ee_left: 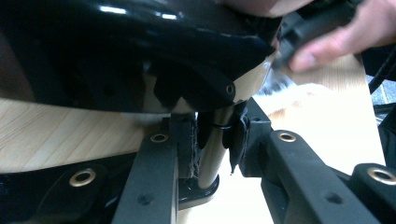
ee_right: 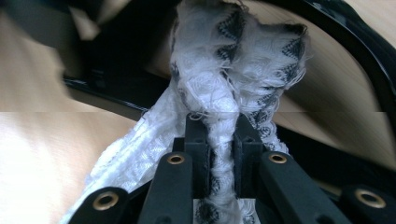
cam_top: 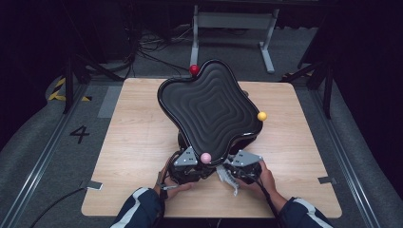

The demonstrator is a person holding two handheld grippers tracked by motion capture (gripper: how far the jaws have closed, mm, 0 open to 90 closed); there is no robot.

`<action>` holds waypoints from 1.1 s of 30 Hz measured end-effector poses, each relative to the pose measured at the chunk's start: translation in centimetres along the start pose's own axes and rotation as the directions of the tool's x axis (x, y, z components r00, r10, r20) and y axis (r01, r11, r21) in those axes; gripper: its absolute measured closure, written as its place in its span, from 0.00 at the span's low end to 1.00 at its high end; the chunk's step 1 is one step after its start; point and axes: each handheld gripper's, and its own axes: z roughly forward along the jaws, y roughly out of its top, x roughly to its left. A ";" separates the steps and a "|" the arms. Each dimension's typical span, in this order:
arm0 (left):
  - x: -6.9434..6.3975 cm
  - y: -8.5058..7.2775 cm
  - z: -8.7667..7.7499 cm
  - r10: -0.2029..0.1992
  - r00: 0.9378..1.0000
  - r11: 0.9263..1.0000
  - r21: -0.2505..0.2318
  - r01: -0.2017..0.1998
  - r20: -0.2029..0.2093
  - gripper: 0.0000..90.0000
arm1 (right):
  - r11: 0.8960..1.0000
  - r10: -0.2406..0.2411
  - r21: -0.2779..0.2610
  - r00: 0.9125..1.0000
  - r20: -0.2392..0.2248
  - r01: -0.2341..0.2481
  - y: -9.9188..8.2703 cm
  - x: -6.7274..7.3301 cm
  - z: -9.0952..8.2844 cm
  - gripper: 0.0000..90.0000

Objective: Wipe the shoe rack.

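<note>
A glossy black wavy-edged tray [cam_top: 209, 104] stands tilted on a stand in the middle of the wooden table [cam_top: 133, 123]. A red knob [cam_top: 194, 70], a yellow knob [cam_top: 262, 116] and a pink knob [cam_top: 205, 157] sit on its rim. My left gripper [cam_top: 190, 165] is under the tray's near edge. In the left gripper view, my left gripper [ee_left: 212, 140] is shut on the stand's shiny post [ee_left: 209, 158]. My right gripper [cam_top: 240, 166] is shut on a white cloth [cam_top: 229, 179] with black zigzags. The bunched cloth [ee_right: 233, 60] touches the tray's underside [ee_right: 345, 28] above my right gripper [ee_right: 218, 135].
The tray overhangs both grippers. Bare table lies to the left and right of the stand. Beyond the table are floor cables [cam_top: 147, 45], a grey metal frame [cam_top: 233, 21] and a floor mark "4" [cam_top: 79, 134]. The other hand [ee_left: 327, 42] shows in the left gripper view.
</note>
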 end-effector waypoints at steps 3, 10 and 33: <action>0.0 0.0 0.0 0.002 1.000 1.000 -0.001 -0.002 -0.001 0.81 | 0.998 -0.055 -0.011 0.998 -0.017 0.055 0.8 1.4 0.3 0.89; 0.0 0.0 -0.1 -0.001 1.000 1.000 -0.001 0.001 -0.002 0.81 | 0.993 -0.114 -0.022 0.993 -0.025 0.114 1.4 2.7 0.6 0.89; 0.1 0.0 0.0 0.003 1.000 1.000 -0.002 -0.003 0.003 0.81 | 0.998 0.062 0.002 0.982 0.179 -0.063 -2.0 -6.1 -0.4 0.89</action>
